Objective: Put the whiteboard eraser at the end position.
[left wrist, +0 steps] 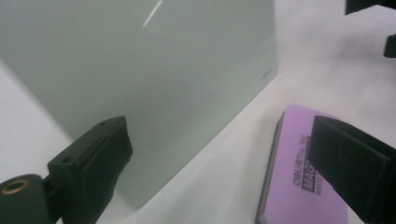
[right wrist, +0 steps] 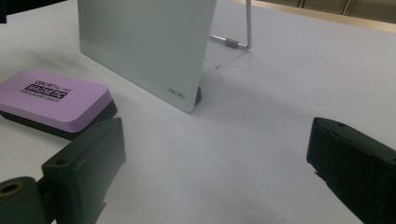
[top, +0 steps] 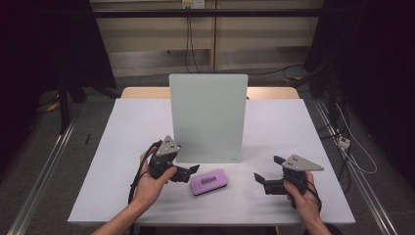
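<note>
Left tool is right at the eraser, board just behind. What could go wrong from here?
1. The left tool is open beside the eraser, with one jaw close to the board; closing in could nudge the board.
2. The board stands upright on a thin rear stand, so a bump might tip or slide it.
3. The eraser lies flat and loose on the table; a one-sided touch may push it away rather than grip it.

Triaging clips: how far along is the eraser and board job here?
Early. Nothing looks done: the purple eraser lies flat on the table in front of the upright board, ungrasped. In hand: the left tool is open right beside the eraser, one jaw over its edge in the left gripper view. The right tool is open, clear of it. Left: closing on the eraser and using it.
</note>
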### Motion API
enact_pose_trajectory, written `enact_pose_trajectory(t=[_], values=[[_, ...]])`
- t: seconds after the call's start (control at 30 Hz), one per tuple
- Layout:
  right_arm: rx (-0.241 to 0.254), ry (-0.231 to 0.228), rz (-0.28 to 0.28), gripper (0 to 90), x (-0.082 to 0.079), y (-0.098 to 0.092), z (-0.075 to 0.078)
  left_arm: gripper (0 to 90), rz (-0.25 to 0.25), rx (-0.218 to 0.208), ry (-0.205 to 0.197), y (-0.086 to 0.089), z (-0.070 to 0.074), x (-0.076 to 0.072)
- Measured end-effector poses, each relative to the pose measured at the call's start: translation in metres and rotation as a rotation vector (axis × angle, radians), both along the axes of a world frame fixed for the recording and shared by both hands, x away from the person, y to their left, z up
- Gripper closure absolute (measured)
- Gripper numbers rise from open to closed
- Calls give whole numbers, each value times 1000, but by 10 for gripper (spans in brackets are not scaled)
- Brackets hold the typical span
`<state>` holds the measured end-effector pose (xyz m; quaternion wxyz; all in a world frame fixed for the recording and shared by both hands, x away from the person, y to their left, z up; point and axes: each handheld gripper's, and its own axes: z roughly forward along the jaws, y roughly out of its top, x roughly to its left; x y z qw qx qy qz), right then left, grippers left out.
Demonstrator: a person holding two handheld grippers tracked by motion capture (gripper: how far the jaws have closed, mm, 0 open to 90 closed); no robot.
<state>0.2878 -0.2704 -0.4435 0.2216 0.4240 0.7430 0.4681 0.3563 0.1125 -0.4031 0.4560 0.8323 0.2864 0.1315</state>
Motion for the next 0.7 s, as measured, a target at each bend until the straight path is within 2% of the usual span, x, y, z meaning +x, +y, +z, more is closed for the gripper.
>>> enact_pose_trajectory(t=[0.07,0.27,0.4,0.53,0.6,0.63,0.7], values=[[-2,0,-1,44,0,0,0,59,4,-14,-11,6,1,-2],[-4,-5,-7,44,-1,-1,0,59,36,-10,-24,19,-3,-5],[-2,-2,-17,44,-3,-1,0,57,98,-36,-31,33,-6,-8],[-3,-8,-25,44,-5,-3,0,55,118,-45,-27,47,-8,-9],[-1,0,-29,44,-6,-4,0,55,157,-56,-34,53,-7,-11],[-1,-1,-31,44,-7,-4,0,52,163,-50,-44,55,-6,-13],[2,4,-36,44,-7,-5,0,50,159,-45,-37,59,-6,-14]])
